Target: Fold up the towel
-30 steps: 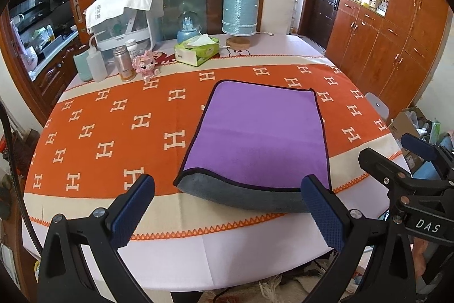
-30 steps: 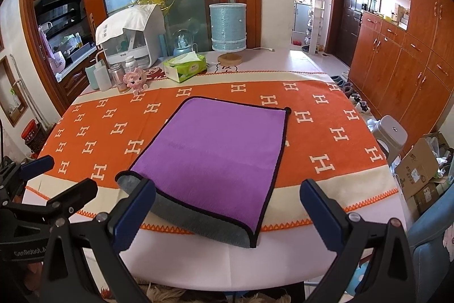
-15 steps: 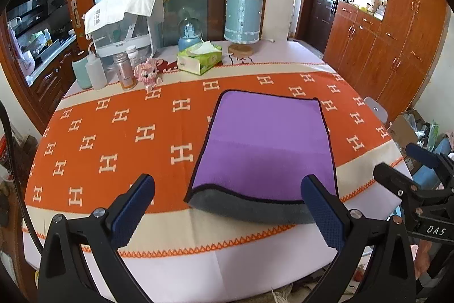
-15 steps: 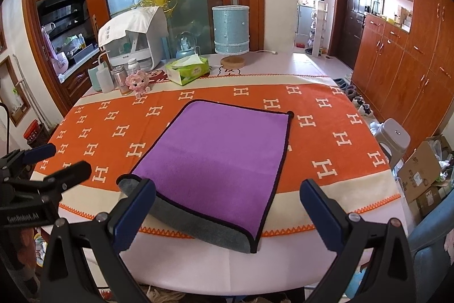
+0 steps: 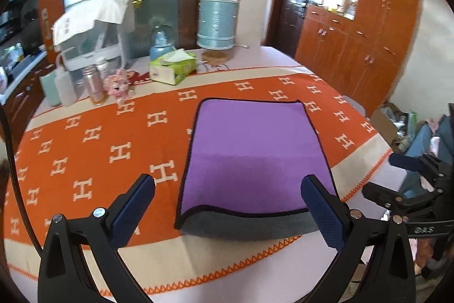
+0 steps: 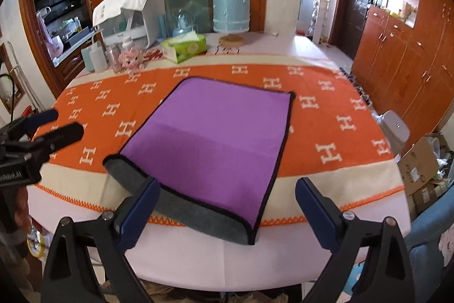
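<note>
A purple towel with a black hem and grey underside lies flat on the orange tablecloth, its near edge curled up to show grey; it also shows in the right wrist view. My left gripper is open and empty, hovering just before the towel's near edge. My right gripper is open and empty above the towel's near right corner. Each gripper appears at the side of the other's view, the right one and the left one.
At the table's far side stand a green tissue box, a blue cylindrical lamp, bottles, a pink toy and a white container. Wooden cabinets line the right wall. A stool and cardboard boxes sit right of the table.
Both grippers have moved forward and lower toward the towel's near edge, so the towel looks larger and nearer. The towel itself has not moved. Both grippers stay open.
</note>
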Motion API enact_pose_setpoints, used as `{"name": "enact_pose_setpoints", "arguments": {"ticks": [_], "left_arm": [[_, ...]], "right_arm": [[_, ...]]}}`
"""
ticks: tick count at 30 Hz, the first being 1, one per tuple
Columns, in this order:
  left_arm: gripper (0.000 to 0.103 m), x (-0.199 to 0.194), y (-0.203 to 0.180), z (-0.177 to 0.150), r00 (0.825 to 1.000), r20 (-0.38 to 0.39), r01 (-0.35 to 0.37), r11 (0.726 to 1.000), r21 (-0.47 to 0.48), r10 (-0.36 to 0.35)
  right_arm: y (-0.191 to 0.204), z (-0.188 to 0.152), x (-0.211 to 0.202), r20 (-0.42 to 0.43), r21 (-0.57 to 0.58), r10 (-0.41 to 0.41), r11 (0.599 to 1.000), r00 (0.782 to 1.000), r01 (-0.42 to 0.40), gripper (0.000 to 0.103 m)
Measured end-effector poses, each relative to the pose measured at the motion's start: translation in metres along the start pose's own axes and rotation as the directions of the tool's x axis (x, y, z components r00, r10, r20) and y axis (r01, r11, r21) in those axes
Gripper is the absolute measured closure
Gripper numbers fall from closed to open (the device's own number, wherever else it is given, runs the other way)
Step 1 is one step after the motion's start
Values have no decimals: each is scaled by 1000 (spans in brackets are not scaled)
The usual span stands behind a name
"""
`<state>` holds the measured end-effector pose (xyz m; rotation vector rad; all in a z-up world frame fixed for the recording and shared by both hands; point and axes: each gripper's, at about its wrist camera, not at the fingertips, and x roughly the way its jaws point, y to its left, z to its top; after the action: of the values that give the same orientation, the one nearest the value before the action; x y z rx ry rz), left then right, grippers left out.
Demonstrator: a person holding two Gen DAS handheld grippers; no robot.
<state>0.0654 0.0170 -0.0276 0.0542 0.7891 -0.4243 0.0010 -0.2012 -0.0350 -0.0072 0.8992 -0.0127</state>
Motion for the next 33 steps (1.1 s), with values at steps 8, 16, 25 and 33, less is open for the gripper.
{"name": "enact_pose_setpoints", "arguments": {"ticks": [8,16,25,33], "left_arm": [[1,39,21,-7,994,-111,-17,999,41,22],[1,71,32,-21,983,-179,-20,994,106,39],[1,97,36,-25,970,-241,63,987,146,-26],[6,109,40,-29,949,-302,145,974,176,-86]], "right_arm": [[-9,-25,29,-38,15,-46,999,998,46,18],[-18,-39,49,-76,33,-31,999,997,34,23],[-30,-53,72,-123,28,43,999,992,-40,43],[-37,-60,81,-128,42,132,991,983,-128,51]]}}
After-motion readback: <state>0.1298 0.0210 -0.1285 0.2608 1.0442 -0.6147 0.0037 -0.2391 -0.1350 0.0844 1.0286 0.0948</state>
